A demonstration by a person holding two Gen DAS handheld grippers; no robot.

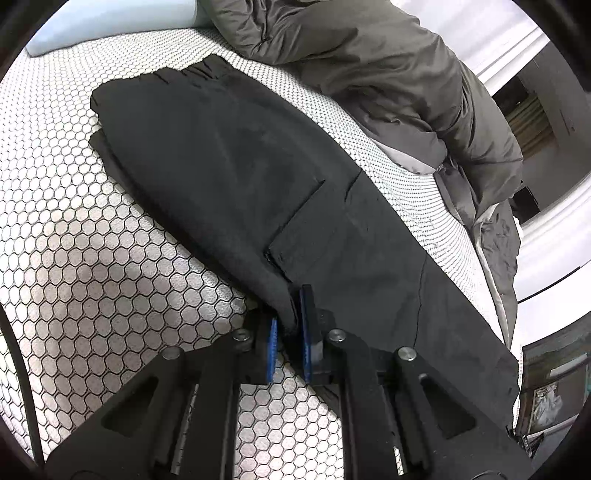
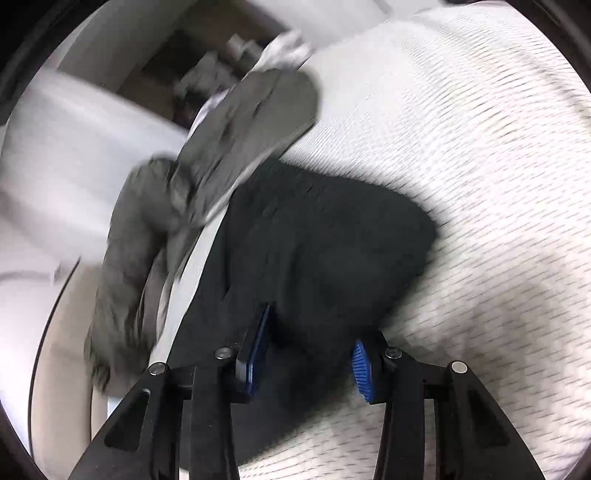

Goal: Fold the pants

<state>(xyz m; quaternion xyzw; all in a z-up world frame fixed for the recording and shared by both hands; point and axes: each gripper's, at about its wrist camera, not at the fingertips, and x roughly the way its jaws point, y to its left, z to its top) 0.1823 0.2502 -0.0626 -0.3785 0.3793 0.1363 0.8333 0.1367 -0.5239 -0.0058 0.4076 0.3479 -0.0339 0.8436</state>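
White honeycomb-patterned bedding on the bed (image 1: 85, 266) fills most of both views, with a rumpled grey duvet (image 1: 369, 74) heaped toward the upper right of the left wrist frame and a pale blue pillow (image 1: 110, 26) at its upper left; I judge the fold to be partway along; the black pants (image 1: 229, 177) already lie as one long band, seemingly one leg laid over the other, running from the gathered waistband at upper left of that frame down to the lower right; the crosswise folds look not yet made, so I take most of the work to be still ahead; my left tongs (image 1: 291, 325) sit at the bottom centre of their frame, drawn nearly together with a bunched edge of the pants pinched between the blue pads; my right tongs (image 2: 308, 347) appear at the bottom centre of the blurred right wrist frame, standing partly open; black cloth from the pants lies between the two fingers, but I cannot see either pad pressing it, and the blur keeps me from being sure; in that view the pants spread upward from the tongs toward the middle of the frame, beside the grey duvet at left.
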